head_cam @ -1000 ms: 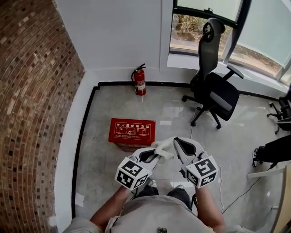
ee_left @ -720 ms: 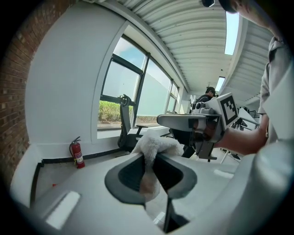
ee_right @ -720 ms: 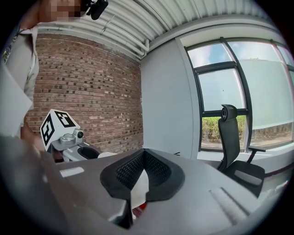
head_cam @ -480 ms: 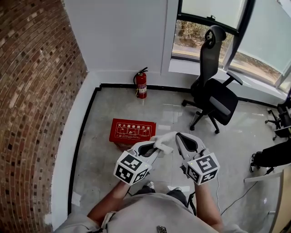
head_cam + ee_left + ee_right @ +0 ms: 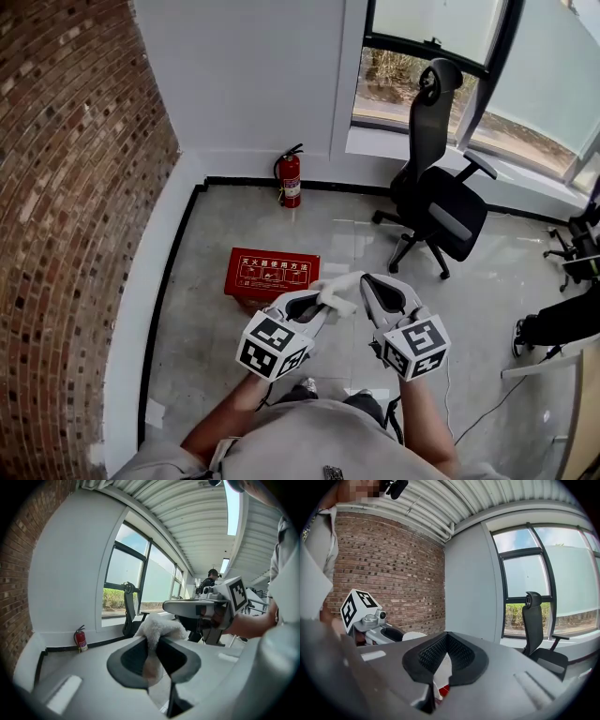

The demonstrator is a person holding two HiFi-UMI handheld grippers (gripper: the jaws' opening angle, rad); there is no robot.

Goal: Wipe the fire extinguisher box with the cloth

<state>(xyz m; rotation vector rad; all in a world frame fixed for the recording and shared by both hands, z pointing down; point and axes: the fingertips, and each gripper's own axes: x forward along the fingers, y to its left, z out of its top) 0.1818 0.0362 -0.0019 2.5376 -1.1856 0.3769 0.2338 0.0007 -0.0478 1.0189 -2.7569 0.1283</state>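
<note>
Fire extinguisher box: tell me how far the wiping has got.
Done: the cloth is clamped in the left gripper. In hand: it and the right gripper hang in the air, short of the red box. Left: all the wiping; the cloth is not touching the box.

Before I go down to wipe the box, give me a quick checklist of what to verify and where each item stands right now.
1. Cloth secured: ok. The left gripper is shut on the white cloth.
2. Right gripper free: ok. It is shut with nothing between its jaws.
3. Fire extinguisher box located: ok. It sits on the floor ahead, its red lid bare.
4. Cloth on the box: not ok. Both grippers are held up in front of the person, above the box.
5. Room around the box: ok. The fire extinguisher and office chair stand apart from it.
6. Where the lid is dirty: cannot tell.
</note>
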